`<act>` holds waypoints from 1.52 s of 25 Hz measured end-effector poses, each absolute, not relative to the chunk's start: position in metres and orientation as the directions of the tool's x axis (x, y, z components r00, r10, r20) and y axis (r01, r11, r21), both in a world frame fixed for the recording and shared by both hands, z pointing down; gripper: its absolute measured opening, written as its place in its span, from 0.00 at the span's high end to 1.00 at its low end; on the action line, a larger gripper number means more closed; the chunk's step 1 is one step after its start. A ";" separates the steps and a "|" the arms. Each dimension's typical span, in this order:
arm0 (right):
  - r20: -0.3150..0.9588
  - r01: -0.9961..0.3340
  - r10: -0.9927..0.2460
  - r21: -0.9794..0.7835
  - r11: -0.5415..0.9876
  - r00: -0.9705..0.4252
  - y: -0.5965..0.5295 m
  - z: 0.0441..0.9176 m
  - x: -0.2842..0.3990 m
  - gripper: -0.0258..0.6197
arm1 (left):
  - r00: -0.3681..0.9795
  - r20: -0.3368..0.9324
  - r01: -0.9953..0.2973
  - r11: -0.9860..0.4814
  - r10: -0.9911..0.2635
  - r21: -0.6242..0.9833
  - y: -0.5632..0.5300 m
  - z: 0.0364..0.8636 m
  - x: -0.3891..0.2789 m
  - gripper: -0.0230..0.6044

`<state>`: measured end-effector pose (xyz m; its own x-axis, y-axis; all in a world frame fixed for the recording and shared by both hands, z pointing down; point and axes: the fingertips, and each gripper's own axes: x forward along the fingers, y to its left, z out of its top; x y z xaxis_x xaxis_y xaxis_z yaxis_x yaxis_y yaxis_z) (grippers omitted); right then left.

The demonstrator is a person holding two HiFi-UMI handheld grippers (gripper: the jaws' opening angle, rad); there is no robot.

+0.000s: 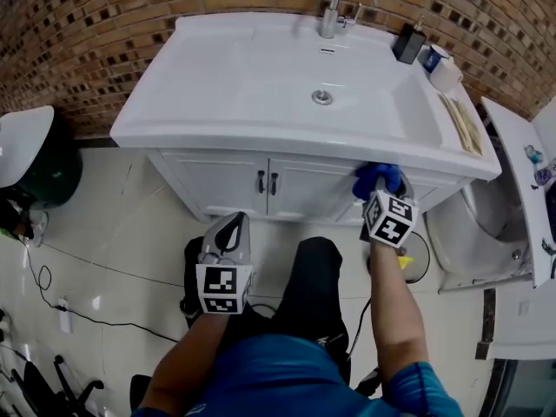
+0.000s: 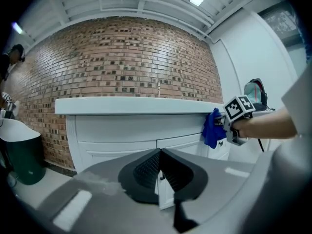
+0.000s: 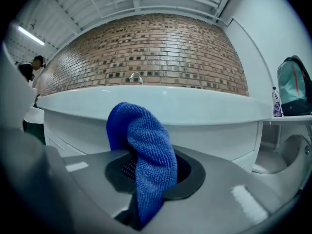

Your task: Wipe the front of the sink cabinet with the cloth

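Fingers of the right gripper (image 1: 383, 196) clench the cloth (image 3: 144, 145) at the upper right front of the sink cabinet (image 1: 226, 181) for wiping; the left gripper (image 2: 160, 172), closed and empty, waits clear of it.

The head view looks steeply down on the sink (image 1: 243, 76). Both gripper views face its cabinet (image 2: 117, 130) from low down, the right one closer.
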<state>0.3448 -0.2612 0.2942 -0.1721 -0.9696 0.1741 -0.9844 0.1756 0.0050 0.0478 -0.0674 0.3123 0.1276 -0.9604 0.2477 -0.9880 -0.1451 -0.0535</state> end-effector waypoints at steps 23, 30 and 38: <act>0.207 -0.995 -0.975 0.049 0.089 -0.077 -0.253 0.309 0.359 0.84 | 0.132 0.242 -0.991 -0.129 -0.961 0.027 -0.022 0.298 0.007 0.96; 0.163 -0.990 -0.977 -0.048 0.134 -0.140 -0.211 0.295 0.323 0.83 | 0.100 0.168 -0.992 -0.111 -0.981 -0.055 -0.003 0.290 -0.019 0.96; 0.096 -0.872 -0.870 -0.140 0.469 -0.483 -0.170 0.265 0.158 0.84 | -0.015 0.154 -0.999 0.011 -0.988 -0.030 0.010 0.279 -0.075 0.96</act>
<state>0.1582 -0.1697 0.2645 -0.4834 -0.8702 0.0956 -0.8720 0.4690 -0.1400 -0.0754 0.0100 0.2793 -0.0152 -0.9879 0.1541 -0.9995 0.0107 -0.0299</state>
